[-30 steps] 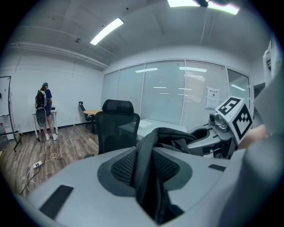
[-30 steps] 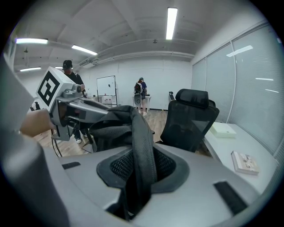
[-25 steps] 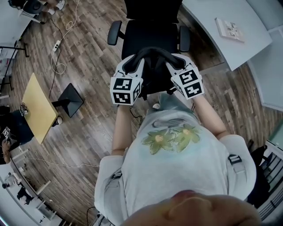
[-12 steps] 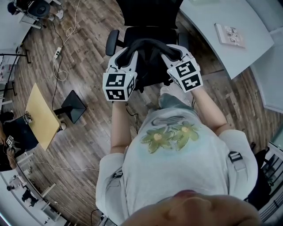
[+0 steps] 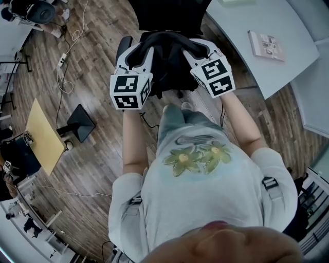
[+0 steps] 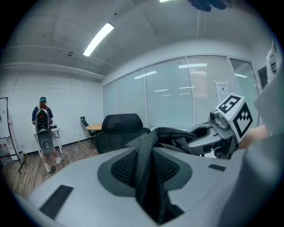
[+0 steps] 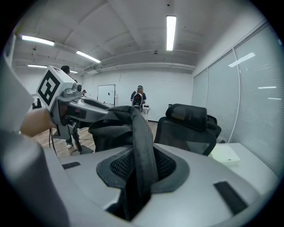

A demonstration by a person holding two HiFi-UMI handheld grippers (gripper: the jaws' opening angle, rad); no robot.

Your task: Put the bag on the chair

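At twelve o'clock, just short of the chair (image 5: 169, 15): bag (image 5: 167, 72) hung by straps, clenched in left hand-held gripper (image 6: 148, 166) and right hand-held gripper (image 7: 140, 166). Could swing, slip the thin grip, drop to floor (image 5: 92, 67).

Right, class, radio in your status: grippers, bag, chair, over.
Both shut on the strap: left gripper, right gripper. The bag hangs between them, not yet on the chair. Nothing seen in the way.
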